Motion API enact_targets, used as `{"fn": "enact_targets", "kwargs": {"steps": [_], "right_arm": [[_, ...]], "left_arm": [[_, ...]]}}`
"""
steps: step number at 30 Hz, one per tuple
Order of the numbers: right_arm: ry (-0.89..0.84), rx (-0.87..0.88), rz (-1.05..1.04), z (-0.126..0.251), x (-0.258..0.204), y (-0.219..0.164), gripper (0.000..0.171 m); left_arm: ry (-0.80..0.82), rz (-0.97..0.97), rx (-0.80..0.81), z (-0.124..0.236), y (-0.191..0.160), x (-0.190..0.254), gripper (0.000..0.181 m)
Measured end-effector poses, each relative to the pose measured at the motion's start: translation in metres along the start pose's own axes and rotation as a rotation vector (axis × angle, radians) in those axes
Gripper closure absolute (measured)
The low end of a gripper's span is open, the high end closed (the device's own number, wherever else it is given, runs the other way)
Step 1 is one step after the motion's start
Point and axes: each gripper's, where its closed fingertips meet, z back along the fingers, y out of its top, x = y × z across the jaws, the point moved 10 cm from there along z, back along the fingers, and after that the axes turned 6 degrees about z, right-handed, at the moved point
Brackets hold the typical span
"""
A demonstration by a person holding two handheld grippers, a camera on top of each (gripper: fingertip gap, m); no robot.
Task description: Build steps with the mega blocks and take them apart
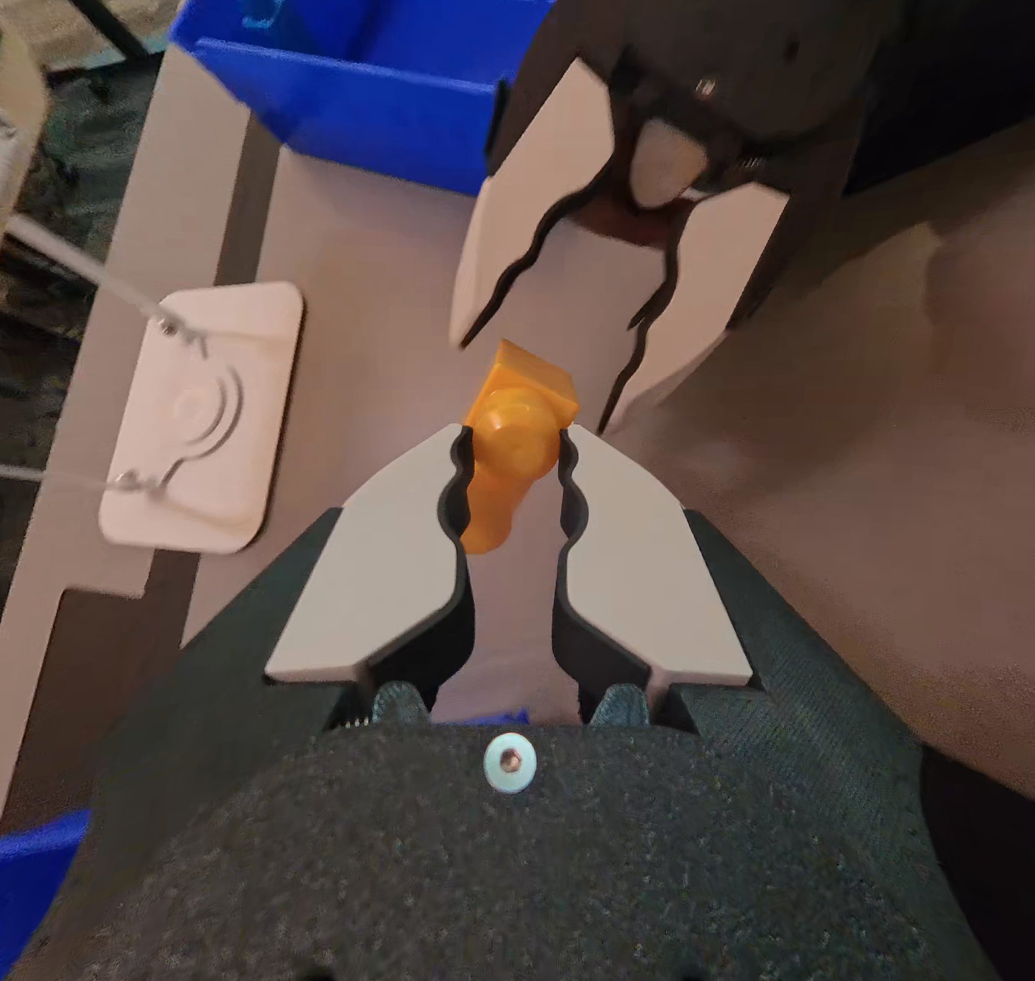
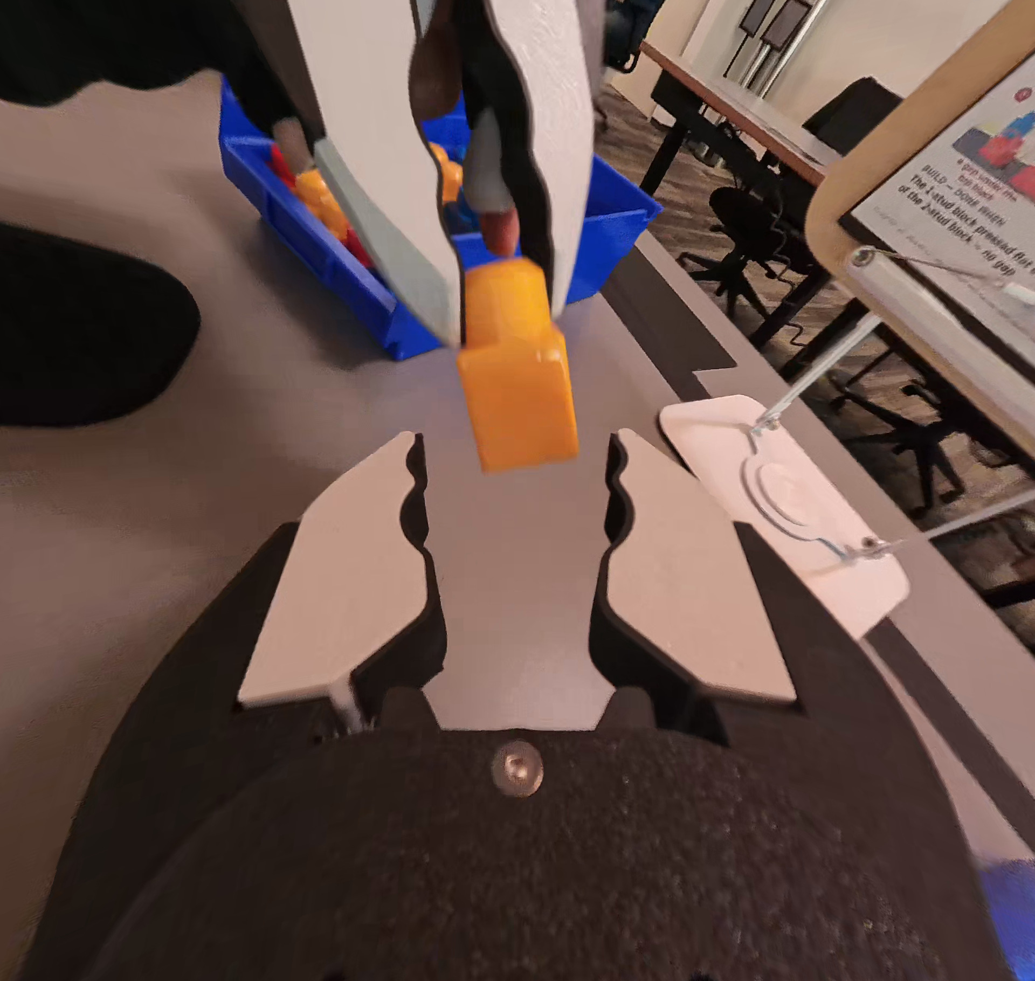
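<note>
Left gripper (image 1: 512,433) clamped on an orange block (image 1: 518,439), fingertips pinching its rounded stud end, block lifted clear of the grey table (image 1: 358,259) and hanging in the air. In the right wrist view, same orange block (image 2: 518,388) held from above by the left gripper (image 2: 504,310), its squared body tilted down toward the camera. Right gripper (image 2: 515,439) with fingers spread apart and nothing between them, tips just below the block, not touching it. From the left wrist view, right gripper (image 1: 532,388) reaching in from the upper right, fingers parted, tips just beside the far end of the block. Blue bin (image 2: 610,226) at the back of the table holding more blocks in orange, red and blue, partly hidden behind the left gripper. White plate (image 1: 201,416) with bent wire lying flat near the table edge. Tilted board with a printed sheet (image 2: 952,187) standing off to the right.
</note>
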Motion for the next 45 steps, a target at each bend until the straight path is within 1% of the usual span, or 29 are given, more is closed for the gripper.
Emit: {"fn": "enact_targets", "kwargs": {"steps": [2,4,6,9,12,15,20,23,25,26,28,30,32,34,38,43,44,45], "right_arm": [[-0.011,-0.035,0.073,-0.001,-0.003,-0.002,0.117],[-0.049,-0.031,0.141,0.001,-0.004,-0.004,0.134],[-0.056,-0.027,0.170,0.004,-0.002,-0.006,0.134],[-0.039,0.015,0.124,0.008,0.004,-0.006,0.135],[-0.003,0.065,0.047,0.012,0.011,-0.008,0.135],[0.078,0.137,-0.066,0.017,0.020,-0.012,0.135],[0.204,0.276,-0.218,0.023,0.028,-0.019,0.135],[0.257,0.355,-0.268,0.025,0.030,-0.020,0.135],[0.283,0.398,-0.284,0.026,0.030,-0.021,0.135],[0.295,0.411,-0.287,0.026,0.029,-0.021,0.135],[0.321,0.435,-0.293,0.026,0.028,-0.021,0.135],[0.347,0.457,-0.301,0.026,0.027,-0.021,0.135],[0.365,0.455,-0.298,0.026,0.026,-0.021,0.135],[0.384,0.405,-0.282,0.025,0.025,-0.022,0.135],[0.415,0.250,-0.234,0.025,0.026,-0.023,0.132],[0.406,0.161,-0.204,0.033,0.032,-0.025,0.131],[0.394,0.142,-0.193,0.034,0.033,-0.026,0.132],[0.388,0.124,-0.186,0.033,0.033,-0.028,0.136]], "left_arm": [[-0.036,-0.013,0.033,-0.015,0.006,0.008,0.152],[-0.052,-0.018,0.060,-0.024,0.011,0.013,0.152],[-0.041,-0.025,0.084,-0.026,0.012,0.013,0.152],[-0.028,-0.007,0.168,-0.025,0.012,0.011,0.152],[0.001,-0.008,0.252,-0.020,0.009,0.012,0.154],[0.019,0.042,0.335,-0.014,0.002,0.010,0.153],[-0.044,0.158,0.519,-0.009,-0.011,0.008,0.150],[-0.095,0.214,0.576,-0.013,-0.017,0.007,0.145],[-0.131,0.234,0.598,-0.018,-0.020,0.007,0.138],[-0.157,0.243,0.606,-0.021,-0.020,0.008,0.133],[-0.185,0.238,0.586,-0.028,-0.021,0.012,0.133],[-0.184,0.205,0.555,-0.033,-0.022,0.016,0.143],[-0.190,0.199,0.559,-0.034,-0.023,0.017,0.145],[-0.197,0.195,0.534,-0.035,-0.025,0.016,0.145],[-0.209,0.187,0.479,-0.041,-0.034,0.016,0.145],[-0.191,0.201,0.433,-0.055,-0.038,0.017,0.145],[-0.185,0.201,0.422,-0.058,-0.038,0.017,0.145],[-0.172,0.207,0.413,-0.061,-0.039,0.017,0.145]]}}
